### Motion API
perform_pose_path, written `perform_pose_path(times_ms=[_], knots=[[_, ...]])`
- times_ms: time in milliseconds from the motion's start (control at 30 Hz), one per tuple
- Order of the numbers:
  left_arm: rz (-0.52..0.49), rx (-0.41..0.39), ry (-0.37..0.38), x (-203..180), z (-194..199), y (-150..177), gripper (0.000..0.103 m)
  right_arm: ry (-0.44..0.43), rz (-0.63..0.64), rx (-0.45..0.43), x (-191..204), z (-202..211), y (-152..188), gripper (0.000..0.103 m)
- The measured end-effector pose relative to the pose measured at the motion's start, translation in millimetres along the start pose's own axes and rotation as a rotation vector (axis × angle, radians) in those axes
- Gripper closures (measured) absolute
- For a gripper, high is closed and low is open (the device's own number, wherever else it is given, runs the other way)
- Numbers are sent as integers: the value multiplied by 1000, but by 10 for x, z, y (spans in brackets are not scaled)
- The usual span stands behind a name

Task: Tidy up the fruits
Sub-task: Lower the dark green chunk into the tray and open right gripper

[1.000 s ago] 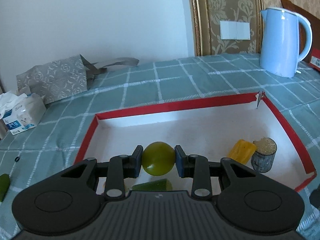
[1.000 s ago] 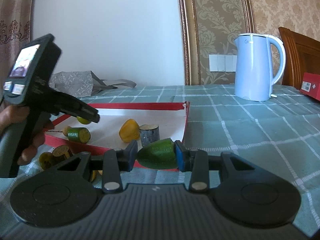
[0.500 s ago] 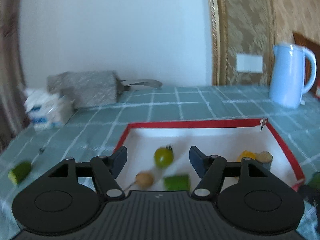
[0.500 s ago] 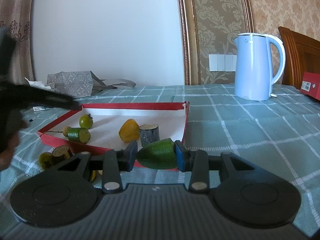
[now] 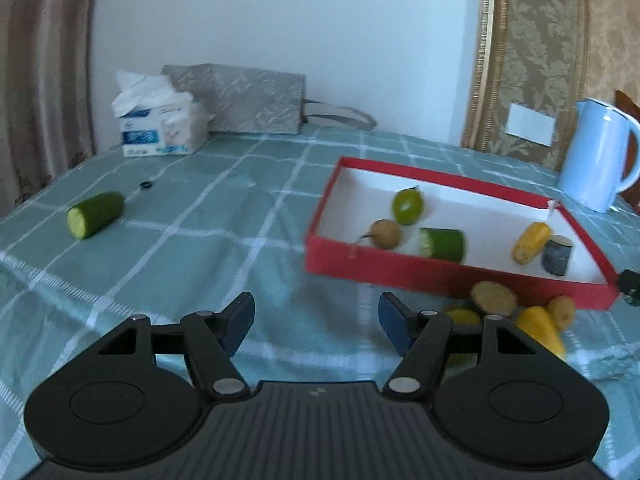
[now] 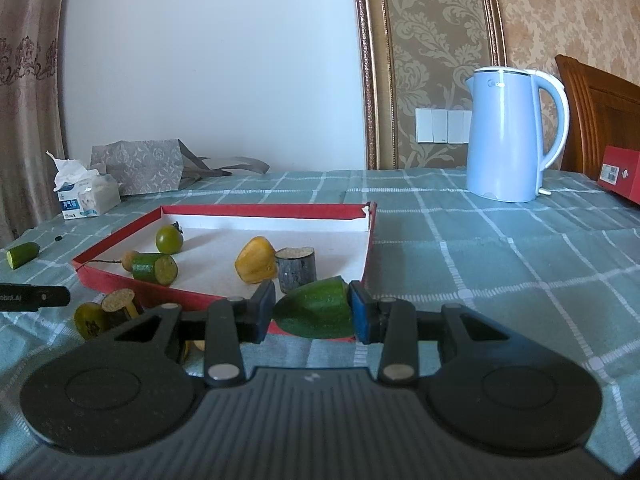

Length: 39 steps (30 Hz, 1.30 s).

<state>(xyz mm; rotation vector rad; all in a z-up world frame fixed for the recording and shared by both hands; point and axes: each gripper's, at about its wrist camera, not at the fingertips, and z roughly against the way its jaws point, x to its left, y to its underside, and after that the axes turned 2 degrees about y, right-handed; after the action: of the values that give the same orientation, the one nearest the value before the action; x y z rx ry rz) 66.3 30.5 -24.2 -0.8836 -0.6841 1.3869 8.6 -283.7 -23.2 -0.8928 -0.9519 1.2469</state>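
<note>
The left tool (image 5: 316,322), a second ago clamped on the green fruit (image 5: 407,207), now gapes empty over the table (image 5: 200,248); that fruit lies in the tray (image 5: 400,270). The right tool (image 6: 311,312) still grips a green wedge (image 6: 316,312), likely next in.

Woven checked tablecloth (image 6: 480,248), glossy plastic kettle (image 6: 508,136), matt cardboard tray (image 6: 120,280).

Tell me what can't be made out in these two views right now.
- Loose pieces before the red tray: right view, partly behind the right hand-held gripper.
- Same pieces: left view, motion-blurred, partly behind the left hand-held gripper.
- Tissue box print: too small.
- Red box: cut by right edge.
</note>
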Motion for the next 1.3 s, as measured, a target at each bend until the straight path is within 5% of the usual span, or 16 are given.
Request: perform_pose_path(times_ms=[167,633,900,1300], knots=[[55,32,23,140,-58,25,31,8,4,9,7,-8,-2,66],[-27,73,-1,16,-127,36,16,-15,58,57,126,-96,-20,66],[-15,69,10,32,-124,32,16,-39,138,23,392,-183,-285,66],[-5,66,17,47,-119,27,16,-13,228,77,845,-1205,-719,66]])
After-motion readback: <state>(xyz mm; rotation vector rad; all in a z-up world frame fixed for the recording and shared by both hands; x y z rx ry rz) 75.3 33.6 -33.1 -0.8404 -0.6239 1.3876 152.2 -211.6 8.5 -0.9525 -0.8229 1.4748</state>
